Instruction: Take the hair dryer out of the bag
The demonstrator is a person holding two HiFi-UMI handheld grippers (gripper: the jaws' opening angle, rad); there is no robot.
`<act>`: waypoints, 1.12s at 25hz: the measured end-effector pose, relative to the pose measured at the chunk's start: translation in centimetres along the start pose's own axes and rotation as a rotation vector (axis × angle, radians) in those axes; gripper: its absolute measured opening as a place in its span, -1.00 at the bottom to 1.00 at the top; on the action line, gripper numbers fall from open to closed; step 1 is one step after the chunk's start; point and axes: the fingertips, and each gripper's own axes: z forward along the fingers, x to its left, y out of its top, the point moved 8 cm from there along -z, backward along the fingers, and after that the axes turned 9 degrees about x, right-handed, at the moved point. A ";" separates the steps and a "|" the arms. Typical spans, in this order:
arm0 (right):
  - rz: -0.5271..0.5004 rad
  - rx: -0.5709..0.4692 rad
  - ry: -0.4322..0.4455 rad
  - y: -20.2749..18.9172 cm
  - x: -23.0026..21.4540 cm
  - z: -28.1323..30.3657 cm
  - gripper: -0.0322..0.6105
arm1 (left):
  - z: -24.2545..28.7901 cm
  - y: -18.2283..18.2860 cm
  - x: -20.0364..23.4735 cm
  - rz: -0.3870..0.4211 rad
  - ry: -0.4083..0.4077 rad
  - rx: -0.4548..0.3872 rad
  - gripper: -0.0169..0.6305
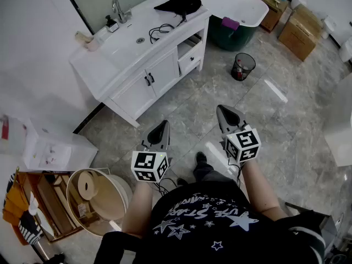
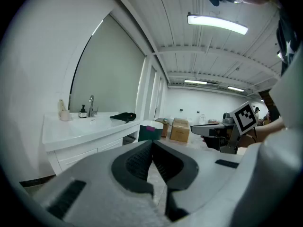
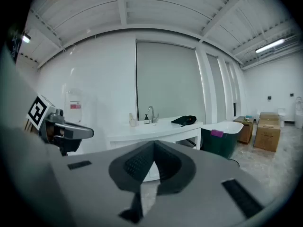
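Stands on a grey marbled tile floor (image 1: 181,103) in a white-walled room lit by strip lights. Holds the left gripper (image 1: 163,124) at 7 o'clock of the head view and the right gripper (image 1: 222,109) at 5 o'clock, both aimed a little below level toward 12. Shows each pair of jaws pressed fully together in its own gripper view, with nothing between the pads.

Faces a white vanity (image 1: 159,76) at 11 o'clock, well apart from both grippers. Has a basin (image 1: 129,43) sunk in its top, with a tap (image 1: 117,9) and a soap bottle (image 1: 111,23) along the wall side.

Finds the black bag (image 1: 179,5) lying at the 12 o'clock end of that counter, with a black cord (image 1: 159,32) looping from it across the white top toward the basin. Cannot make out the hair dryer itself.

Takes in a white bathtub (image 1: 242,7) with dark green sides at 1 o'clock, just past the vanity. Also takes in a wire bin (image 1: 243,66) on the tiles near the tub and cardboard boxes (image 1: 300,29) at 2 o'clock. Adds a white box (image 1: 52,150) against the wall at 9 o'clock and a wooden shelf (image 1: 44,202) at 8 o'clock.
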 end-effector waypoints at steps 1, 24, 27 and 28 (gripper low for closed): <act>-0.001 0.000 0.000 0.0 0.1 0.0 -0.88 | -0.1 0.0 0.0 0.002 0.002 0.001 -0.91; 0.107 0.015 -0.056 -2.9 0.8 -2.7 -0.88 | -1.7 -3.3 1.1 -0.058 -0.014 0.020 -0.91; 0.086 0.013 -0.078 -2.7 -0.8 -2.0 -0.88 | -0.8 -3.0 0.7 -0.057 -0.011 0.030 -0.91; 0.078 0.020 -0.090 -2.6 -1.4 -1.3 -0.88 | -0.5 -2.8 0.7 -0.057 -0.007 0.033 -0.91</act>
